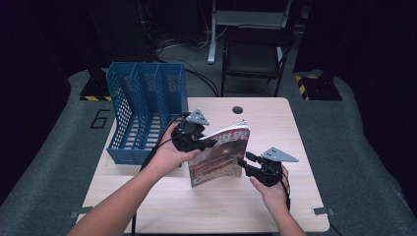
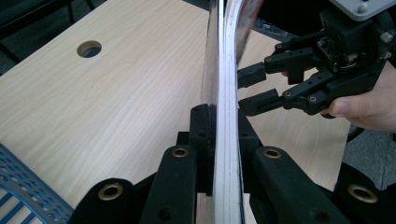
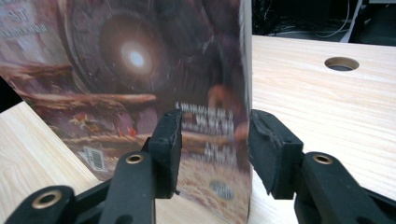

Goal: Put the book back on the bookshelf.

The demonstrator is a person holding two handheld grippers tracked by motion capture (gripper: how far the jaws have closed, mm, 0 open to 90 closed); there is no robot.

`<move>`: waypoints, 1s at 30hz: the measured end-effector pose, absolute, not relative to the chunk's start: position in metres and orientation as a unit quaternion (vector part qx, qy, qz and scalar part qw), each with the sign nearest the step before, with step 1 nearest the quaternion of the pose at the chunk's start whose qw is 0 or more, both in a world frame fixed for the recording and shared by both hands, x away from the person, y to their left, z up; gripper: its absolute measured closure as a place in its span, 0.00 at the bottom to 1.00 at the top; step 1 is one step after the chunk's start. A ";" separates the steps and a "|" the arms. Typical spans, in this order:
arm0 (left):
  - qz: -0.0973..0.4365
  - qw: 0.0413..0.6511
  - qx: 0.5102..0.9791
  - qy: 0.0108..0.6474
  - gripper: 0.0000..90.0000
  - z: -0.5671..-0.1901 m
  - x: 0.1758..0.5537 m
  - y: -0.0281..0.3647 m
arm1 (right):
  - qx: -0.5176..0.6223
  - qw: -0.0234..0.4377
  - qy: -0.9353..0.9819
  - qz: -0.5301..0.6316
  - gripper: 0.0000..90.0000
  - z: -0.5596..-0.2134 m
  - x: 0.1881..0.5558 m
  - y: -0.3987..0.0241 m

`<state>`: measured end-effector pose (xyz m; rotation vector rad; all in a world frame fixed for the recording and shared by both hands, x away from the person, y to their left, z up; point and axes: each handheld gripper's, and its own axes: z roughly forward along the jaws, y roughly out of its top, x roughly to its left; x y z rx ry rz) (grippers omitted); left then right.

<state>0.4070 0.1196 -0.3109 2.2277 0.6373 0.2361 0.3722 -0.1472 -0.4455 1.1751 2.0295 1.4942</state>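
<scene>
High view: left claw (image 1: 209,143) grasps a magazine (image 1: 220,157) standing upright on the counter (image 1: 275,123); right claw (image 1: 244,160) released beside it — the limp magazine could flop over, held on one edge.

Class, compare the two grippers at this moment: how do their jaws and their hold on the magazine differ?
The left gripper is clamped shut on the magazine; the right gripper stands open, its jaws straddling the magazine's edge without pressing. Left grips near the top, right sits lower. Both are black and hand-held.
</scene>
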 end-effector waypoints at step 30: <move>0.105 0.398 0.876 0.252 0.93 -0.311 0.406 0.120 | 0.413 0.184 0.738 0.501 0.56 -0.460 0.367 -0.146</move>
